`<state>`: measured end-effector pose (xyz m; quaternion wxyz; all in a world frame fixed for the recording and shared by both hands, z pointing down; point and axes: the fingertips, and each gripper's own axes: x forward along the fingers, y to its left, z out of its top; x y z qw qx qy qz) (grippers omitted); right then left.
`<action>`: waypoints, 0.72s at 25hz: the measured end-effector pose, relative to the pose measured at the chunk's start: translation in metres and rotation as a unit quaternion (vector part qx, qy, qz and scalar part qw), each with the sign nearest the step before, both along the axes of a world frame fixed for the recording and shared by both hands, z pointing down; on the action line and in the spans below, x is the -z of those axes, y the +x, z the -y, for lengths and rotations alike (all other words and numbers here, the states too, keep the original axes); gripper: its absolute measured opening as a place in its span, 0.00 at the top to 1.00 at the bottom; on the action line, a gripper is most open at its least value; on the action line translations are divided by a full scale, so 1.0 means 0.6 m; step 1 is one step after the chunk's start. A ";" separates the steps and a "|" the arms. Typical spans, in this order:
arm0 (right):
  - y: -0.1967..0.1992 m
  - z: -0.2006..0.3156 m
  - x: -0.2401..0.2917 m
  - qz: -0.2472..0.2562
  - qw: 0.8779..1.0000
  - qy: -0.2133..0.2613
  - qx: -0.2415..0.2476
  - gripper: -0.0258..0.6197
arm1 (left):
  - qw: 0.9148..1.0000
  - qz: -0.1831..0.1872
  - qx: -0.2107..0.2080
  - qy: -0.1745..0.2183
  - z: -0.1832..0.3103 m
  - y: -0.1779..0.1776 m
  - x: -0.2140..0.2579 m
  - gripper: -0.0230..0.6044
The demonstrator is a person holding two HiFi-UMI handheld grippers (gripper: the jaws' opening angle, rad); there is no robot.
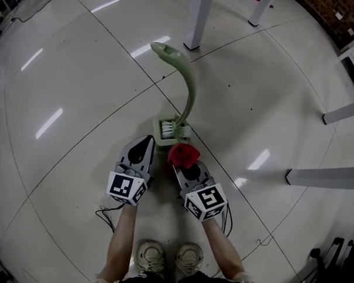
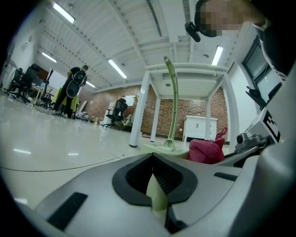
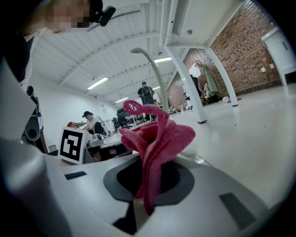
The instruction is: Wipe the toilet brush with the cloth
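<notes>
Two claws are loaded: our left claw (image 1: 145,143) is clenched on a pale green edge, which we judge to be the rim of the brush holder (image 1: 164,141) just ahead of it, and our right claw (image 1: 179,165) grasps the red cloth (image 1: 183,154). The toilet brush (image 1: 190,80) stands in that holder on the floor, bristles down, with its handle rising beyond both claws. We judge that wiping has not yet begun. The next move is to bring the cloth forward against the handle.
</notes>
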<state>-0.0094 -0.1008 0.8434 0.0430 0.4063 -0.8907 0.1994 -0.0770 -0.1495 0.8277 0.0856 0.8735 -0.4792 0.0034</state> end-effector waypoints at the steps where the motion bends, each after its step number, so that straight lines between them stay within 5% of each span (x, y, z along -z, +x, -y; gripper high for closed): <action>1: -0.013 -0.003 0.001 -0.001 1.000 0.001 0.010 0.91 | 1.000 0.001 -0.003 0.000 -0.001 0.001 0.000 0.96; 9: -0.066 -0.012 0.004 -0.006 0.998 0.006 0.064 0.91 | 1.000 0.000 -0.023 0.022 -0.009 -0.005 0.010 0.96; 12: -0.037 -0.013 0.010 0.004 0.999 0.002 0.040 0.91 | 0.996 -0.013 -0.078 0.044 -0.014 -0.005 0.029 0.95; 13: -0.025 -0.012 0.009 0.006 0.999 -0.001 0.031 0.91 | 0.993 -0.014 -0.110 0.045 -0.019 -0.001 0.033 0.88; 14: -0.014 -0.011 0.007 0.007 1.000 -0.004 0.022 0.91 | 0.989 -0.009 -0.140 0.044 -0.023 0.005 0.035 0.64; 18: 0.016 0.001 -0.009 -0.002 1.000 -0.018 -0.003 0.91 | 0.975 -0.007 -0.216 0.045 -0.023 0.027 0.042 0.32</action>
